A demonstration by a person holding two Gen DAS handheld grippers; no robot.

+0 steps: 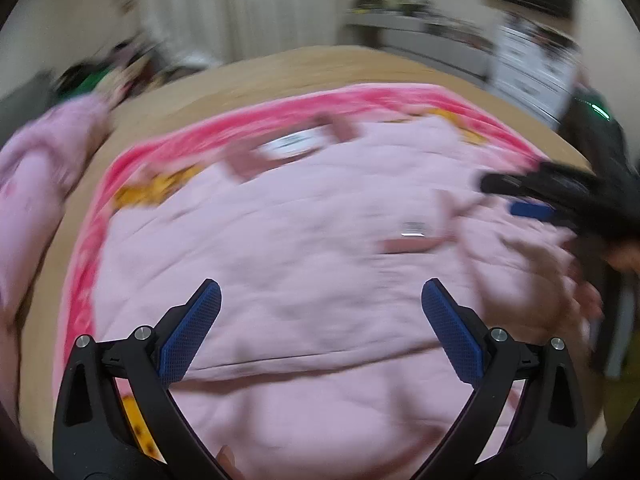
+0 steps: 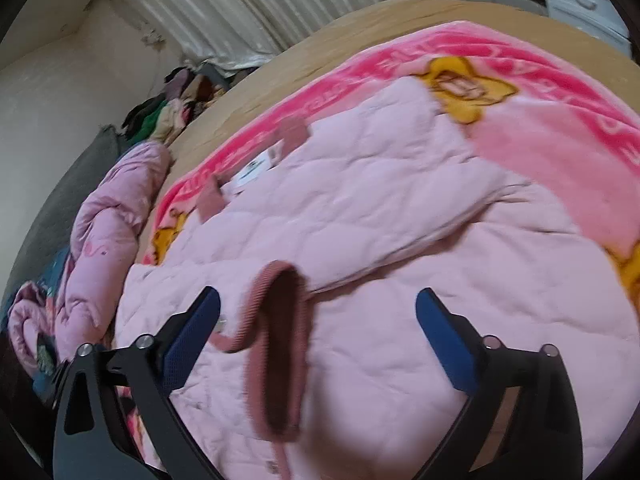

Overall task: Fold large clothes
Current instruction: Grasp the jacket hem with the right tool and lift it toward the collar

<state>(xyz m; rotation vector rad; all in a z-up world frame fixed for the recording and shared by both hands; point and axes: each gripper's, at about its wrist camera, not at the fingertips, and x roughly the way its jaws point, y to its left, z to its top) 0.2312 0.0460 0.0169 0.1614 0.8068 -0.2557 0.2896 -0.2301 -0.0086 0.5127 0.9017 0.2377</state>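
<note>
A pale pink quilted jacket (image 1: 304, 248) lies spread on a bright pink blanket (image 1: 224, 136) on a bed. My left gripper (image 1: 320, 300) is open and empty, hovering just above the jacket's lower part. The other gripper (image 1: 532, 200) shows at the right edge of this view, over the jacket's right side. In the right wrist view the jacket (image 2: 360, 208) is partly folded, a sleeve laid across it, and a dusty-pink ribbed cuff (image 2: 280, 320) lies between the fingers. My right gripper (image 2: 318, 304) is open and empty above that cuff.
The blanket (image 2: 560, 128) has yellow flower prints and lies on a tan bedsheet (image 2: 320, 40). A rolled pink quilt (image 2: 112, 216) lies at the bed's left. A pile of clothes (image 2: 172, 108) sits by the curtain. White drawers (image 1: 532, 72) stand at the far right.
</note>
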